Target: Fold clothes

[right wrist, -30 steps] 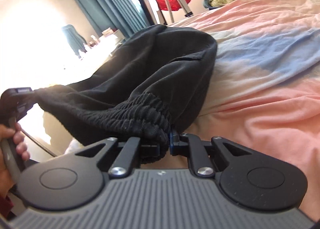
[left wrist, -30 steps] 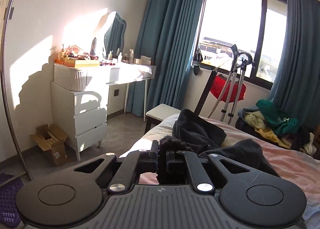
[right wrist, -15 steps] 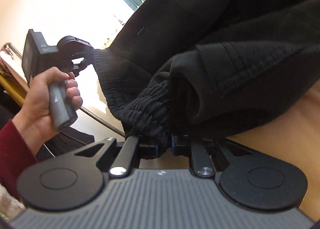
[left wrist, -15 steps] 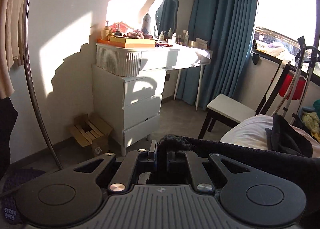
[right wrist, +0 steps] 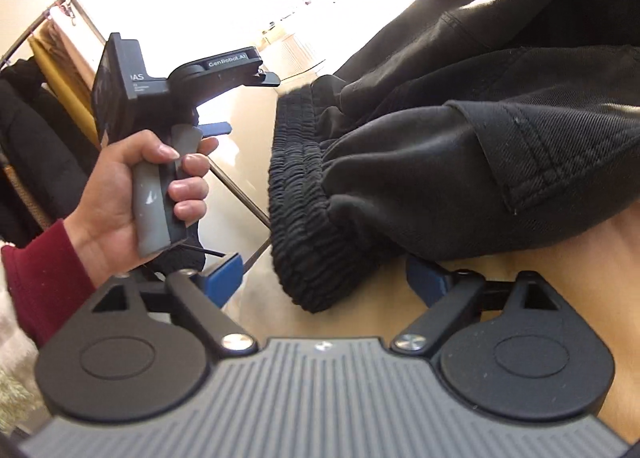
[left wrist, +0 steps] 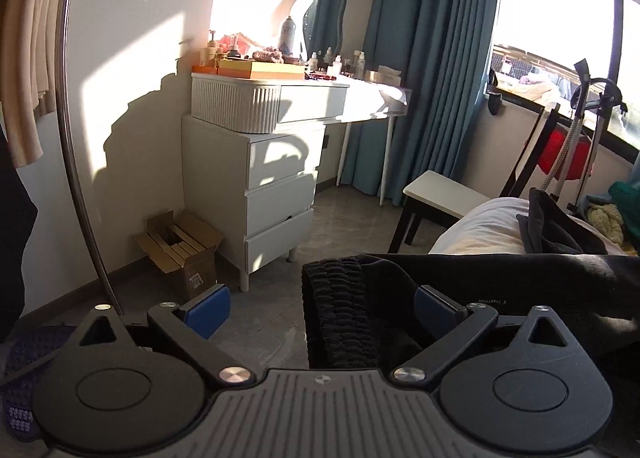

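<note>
Both claws are springing open. The left claw [left wrist: 322,312] has its blue pads wide apart, and the ribbed waistband [left wrist: 340,310] of the black trousers [right wrist: 460,161] hangs loose between them at the edge of the bed [left wrist: 476,230]. The right claw [right wrist: 326,278] likewise gapes around the band, gripping nothing. Bare floor [left wrist: 344,221] lies open toward the white drawers [left wrist: 276,193].
</note>
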